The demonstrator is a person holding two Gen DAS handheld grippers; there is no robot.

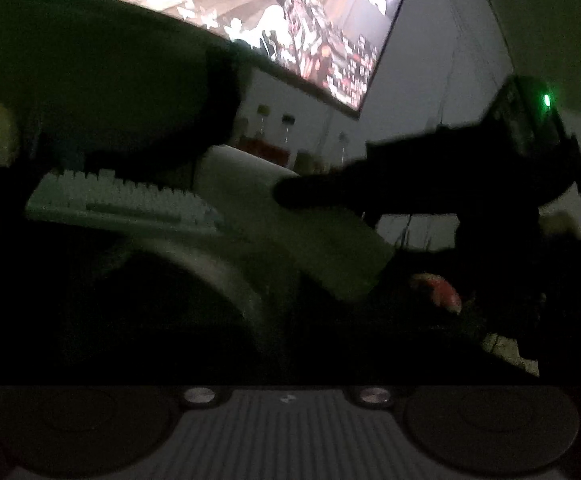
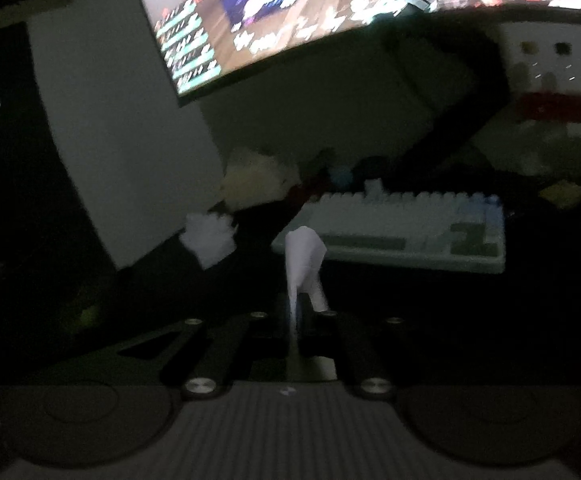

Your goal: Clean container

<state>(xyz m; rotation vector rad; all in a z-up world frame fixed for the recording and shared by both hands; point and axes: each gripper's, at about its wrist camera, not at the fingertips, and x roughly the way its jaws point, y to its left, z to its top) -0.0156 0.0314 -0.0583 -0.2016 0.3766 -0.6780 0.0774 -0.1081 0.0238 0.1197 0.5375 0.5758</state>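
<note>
The room is very dark. In the right wrist view my right gripper point(image 2: 295, 322) is shut on a white tissue point(image 2: 302, 260) that sticks up from between its fingers. In the left wrist view that gripper shows as a black shape point(image 1: 290, 196) reaching in from the right, with a pale sheet point(image 1: 310, 236) hanging under its tip. Below it curves the pale rim of a dark container point(image 1: 218, 276), close to the left camera. My left gripper's fingers are lost in the dark, so whether they hold the container is unclear.
A lit monitor point(image 1: 250, 20) hangs above a white keyboard point(image 1: 122, 200) on the dark desk. A crumpled white tissue point(image 2: 210, 236) and a cream fluffy thing point(image 2: 254, 180) lie left of the keyboard. A red round object point(image 1: 438, 288) sits at the right.
</note>
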